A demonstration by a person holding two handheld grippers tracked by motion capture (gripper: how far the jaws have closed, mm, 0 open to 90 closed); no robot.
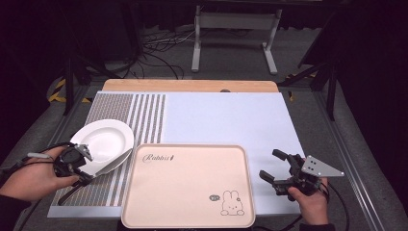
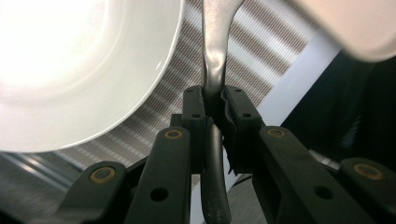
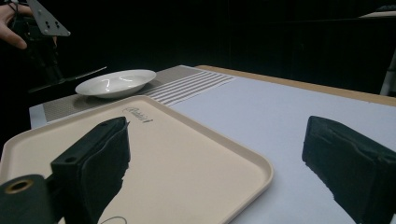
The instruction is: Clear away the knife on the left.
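Observation:
A table knife (image 1: pixel 108 166) with a black handle and a metal blade is lifted a little above the striped placemat (image 1: pixel 144 113). My left gripper (image 1: pixel 82 174) is shut on it where blade meets handle (image 2: pixel 212 100). The blade points toward the pink tray's (image 1: pixel 187 192) near left corner. Just left of the blade sits a white plate (image 1: pixel 103 139), bright in the left gripper view (image 2: pixel 70 60). My right gripper (image 1: pixel 270 164) stands open right of the tray with nothing between its jaws. The right gripper view looks across the tray (image 3: pixel 187 154) to the plate (image 3: pixel 116 83) and the far knife (image 3: pixel 77 74).
A pale blue mat (image 1: pixel 226 120) covers the table's middle and right. The tray bears a rabbit drawing (image 1: pixel 232 202) and has nothing on it. Beyond the table's wooden far edge (image 1: pixel 190 85) stand a white frame and cables on the floor.

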